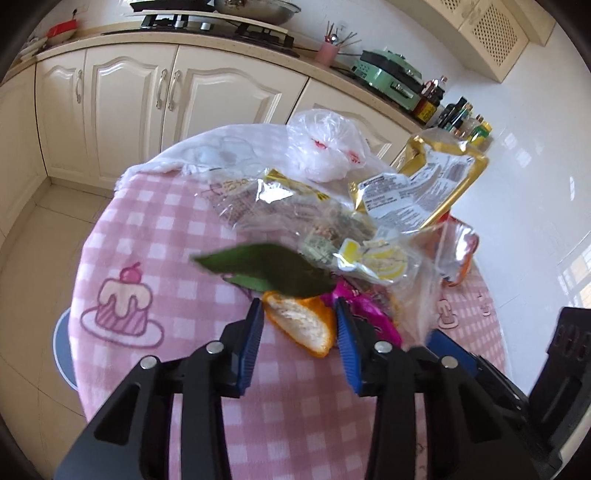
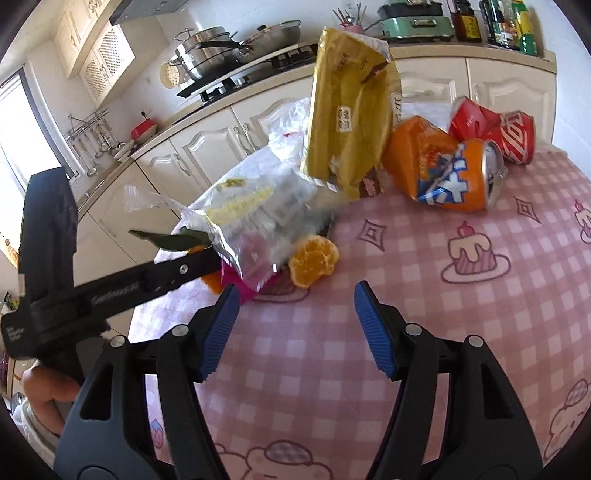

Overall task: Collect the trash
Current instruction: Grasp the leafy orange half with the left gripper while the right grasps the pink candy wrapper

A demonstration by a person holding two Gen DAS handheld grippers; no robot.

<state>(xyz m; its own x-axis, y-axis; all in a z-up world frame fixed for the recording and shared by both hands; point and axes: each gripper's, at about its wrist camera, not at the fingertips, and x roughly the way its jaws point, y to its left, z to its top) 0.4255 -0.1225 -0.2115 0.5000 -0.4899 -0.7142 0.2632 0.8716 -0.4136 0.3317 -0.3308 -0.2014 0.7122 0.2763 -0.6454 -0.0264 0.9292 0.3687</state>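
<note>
A heap of trash lies on the pink checked tablecloth [image 1: 155, 236]. My left gripper [image 1: 299, 314] is open, its blue pads on either side of an orange peel [image 1: 301, 325] with green leaves [image 1: 266, 271] attached; the peel looks untouched by the pads. Behind it lie clear wrappers [image 1: 295, 214], a gold snack bag [image 1: 432, 188], a magenta wrapper [image 1: 369, 314] and a white plastic bag [image 1: 325, 147]. My right gripper [image 2: 295, 291] is open and empty, just short of another orange peel [image 2: 314, 260]. The left gripper [image 2: 177, 271] shows in the right wrist view.
A crushed orange can [image 2: 450, 177] and a crushed red can [image 2: 495, 129] lie at the far right of the table [image 2: 480, 332]. Kitchen cabinets [image 1: 129, 99] and a counter with a stove [image 1: 221, 26] stand behind the table.
</note>
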